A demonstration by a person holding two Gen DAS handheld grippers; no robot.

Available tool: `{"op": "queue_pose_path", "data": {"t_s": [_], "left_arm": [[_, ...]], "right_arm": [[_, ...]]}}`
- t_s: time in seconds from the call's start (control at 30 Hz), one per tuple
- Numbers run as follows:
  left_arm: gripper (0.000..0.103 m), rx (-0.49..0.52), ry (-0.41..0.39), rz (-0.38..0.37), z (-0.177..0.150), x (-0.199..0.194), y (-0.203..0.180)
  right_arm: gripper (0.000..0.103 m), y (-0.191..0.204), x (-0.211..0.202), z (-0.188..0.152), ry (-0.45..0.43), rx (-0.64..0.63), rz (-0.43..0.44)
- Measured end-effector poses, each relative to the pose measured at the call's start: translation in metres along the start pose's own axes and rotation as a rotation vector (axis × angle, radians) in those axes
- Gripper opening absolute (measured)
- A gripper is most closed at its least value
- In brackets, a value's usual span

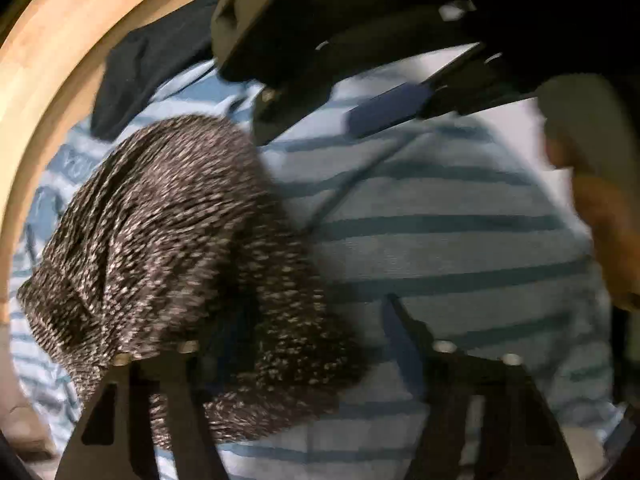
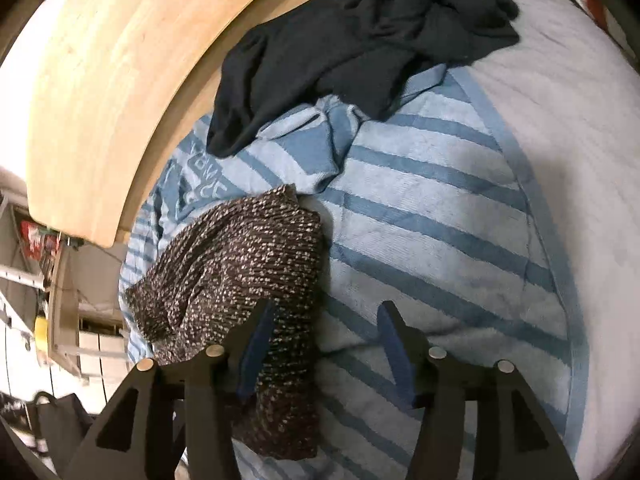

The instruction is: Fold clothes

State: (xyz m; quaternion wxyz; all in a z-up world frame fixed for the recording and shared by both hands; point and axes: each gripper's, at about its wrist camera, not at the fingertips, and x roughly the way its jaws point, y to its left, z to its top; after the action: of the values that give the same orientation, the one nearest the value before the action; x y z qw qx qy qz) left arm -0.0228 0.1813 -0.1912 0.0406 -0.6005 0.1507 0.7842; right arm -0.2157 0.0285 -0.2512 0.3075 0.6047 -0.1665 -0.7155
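Striped blue towel (image 2: 440,216) covers the bed, with a wooden board (image 2: 104,92) curving along the upper left of the frame.

Speckled brown knit garment (image 2: 240,264) lies crumpled at lower left on the towel, a dark garment (image 2: 340,52) heaped at the top. Right gripper (image 2: 326,320) has its fingers spread apart, the left one over the knit. Left gripper (image 1: 312,320) is also released, its left finger hidden behind the blurred knit.

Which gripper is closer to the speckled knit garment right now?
Left. The left gripper has the speckled knit garment draped over its left finger; the right gripper hovers open, mostly over the striped towel.
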Motion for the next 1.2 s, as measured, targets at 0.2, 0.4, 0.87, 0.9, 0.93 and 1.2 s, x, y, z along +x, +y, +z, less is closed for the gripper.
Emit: {"op": "queue_pose_path", "data": {"t_s": [0.2,0.4,0.87,0.9,0.93,1.2], "left_arm": [[0.024,-0.073,0.02,-0.072,-0.02,0.001,0.032],[0.021,-0.238,0.042,-0.268,-0.043,0.005,0.074],[0.021,-0.448,-0.006,-0.506,-0.103,0.004,0.118],[0.021,-0.489,-0.027,-0.548,-0.108,0.001,0.125],[0.022,-0.545,-0.051,-0.598,-0.115,-0.004,0.133],[0.077,-1.111,-0.282,-0.843,-0.224,-0.037,0.214]], "right_arm": [[0.071,0.021,0.045,0.005,0.128,-0.047,0.07],[0.029,0.035,0.057,0.024,0.061,0.016,0.124],[0.034,0.012,0.029,0.03,-0.106,0.176,0.134],[0.057,0.016,0.021,0.023,-0.091,0.169,0.151],[0.066,0.02,0.01,0.009,-0.091,0.159,0.156],[0.078,0.025,0.021,-0.069,0.021,0.162,0.219]]}}
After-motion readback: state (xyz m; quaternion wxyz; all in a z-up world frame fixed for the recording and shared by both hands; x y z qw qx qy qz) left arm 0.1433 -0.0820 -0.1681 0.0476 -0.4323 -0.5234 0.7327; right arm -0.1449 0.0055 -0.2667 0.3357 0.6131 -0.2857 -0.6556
